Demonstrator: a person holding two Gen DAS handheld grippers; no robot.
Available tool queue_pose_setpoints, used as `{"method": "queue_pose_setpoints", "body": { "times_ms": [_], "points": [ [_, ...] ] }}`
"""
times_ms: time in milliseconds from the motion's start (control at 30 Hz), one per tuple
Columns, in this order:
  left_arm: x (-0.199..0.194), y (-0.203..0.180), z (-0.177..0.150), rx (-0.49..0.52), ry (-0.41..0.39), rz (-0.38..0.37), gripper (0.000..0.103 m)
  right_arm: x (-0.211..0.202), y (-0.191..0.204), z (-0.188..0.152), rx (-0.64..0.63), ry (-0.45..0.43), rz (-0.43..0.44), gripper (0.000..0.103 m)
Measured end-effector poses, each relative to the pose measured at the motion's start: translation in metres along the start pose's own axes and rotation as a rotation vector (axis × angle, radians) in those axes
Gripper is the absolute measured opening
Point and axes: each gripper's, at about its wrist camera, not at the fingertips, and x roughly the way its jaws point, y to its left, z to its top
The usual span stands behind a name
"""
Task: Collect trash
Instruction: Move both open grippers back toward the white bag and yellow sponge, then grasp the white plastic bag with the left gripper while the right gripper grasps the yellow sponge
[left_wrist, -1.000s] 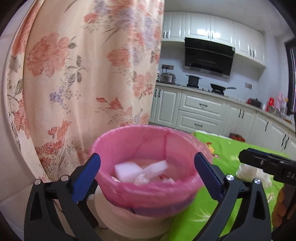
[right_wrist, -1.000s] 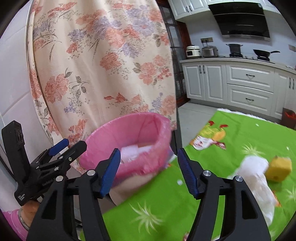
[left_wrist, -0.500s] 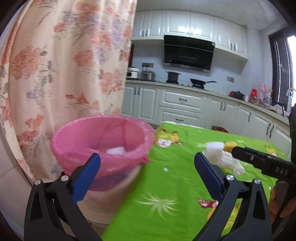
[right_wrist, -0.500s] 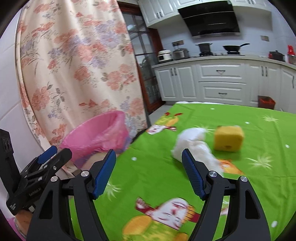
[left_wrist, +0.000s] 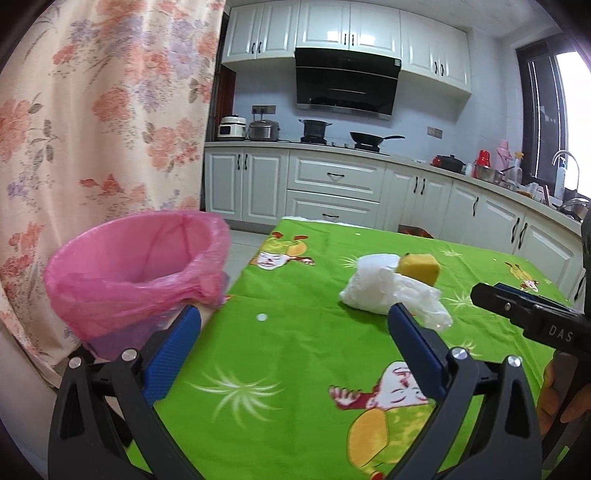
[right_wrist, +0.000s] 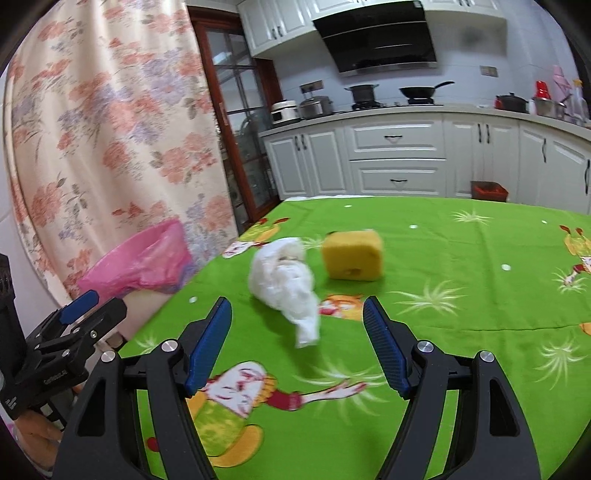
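A table (right_wrist: 461, 295) with a green cartoon-print cloth carried a crumpled white plastic bag (right_wrist: 284, 280) and, just beside it, a yellow sponge block (right_wrist: 352, 254). A bin lined with a pink bag (left_wrist: 136, 266) stood at the table's left edge, by a flowered curtain (left_wrist: 110, 110). The right tongs (right_wrist: 297, 343) hung released over the cloth, jaws having just widened, nothing between them, the white bag just beyond. The left tongs (left_wrist: 291, 347) were also released and empty, between bin and white bag.
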Motion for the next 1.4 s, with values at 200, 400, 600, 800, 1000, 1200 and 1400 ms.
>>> {"method": "queue_pose_setpoints", "body": {
  "times_ms": [200, 400, 600, 800, 1000, 1200, 1400],
  "points": [
    [0.019, -0.021, 0.008, -0.004, 0.012, -0.003, 0.098, 0.015, -0.026, 0.008, -0.007, 0.023, -0.048, 0.070],
    [0.046, -0.047, 0.019, -0.027, 0.037, -0.018, 0.098, 0.035, -0.051, 0.023, -0.036, 0.062, -0.092, 0.070],
    [0.083, -0.074, 0.027, -0.053, 0.080, -0.013, 0.098, 0.043, -0.083, 0.032, -0.012, 0.078, -0.105, 0.070],
    [0.123, -0.089, 0.033, -0.078, 0.156, 0.052, 0.098, 0.068, -0.094, 0.042, -0.062, 0.131, -0.079, 0.070],
    [0.155, -0.096, 0.033, -0.066, 0.219, 0.098, 0.097, 0.076, -0.106, 0.046, -0.024, 0.137, -0.057, 0.070],
    [0.165, -0.094, 0.025, -0.015, 0.296, 0.105, 0.052, 0.091, -0.100, 0.048, -0.053, 0.181, -0.006, 0.070],
    [0.151, -0.086, 0.021, 0.043, 0.275, 0.099, 0.024, 0.115, -0.081, 0.052, -0.112, 0.243, 0.032, 0.070]
  ]
}}
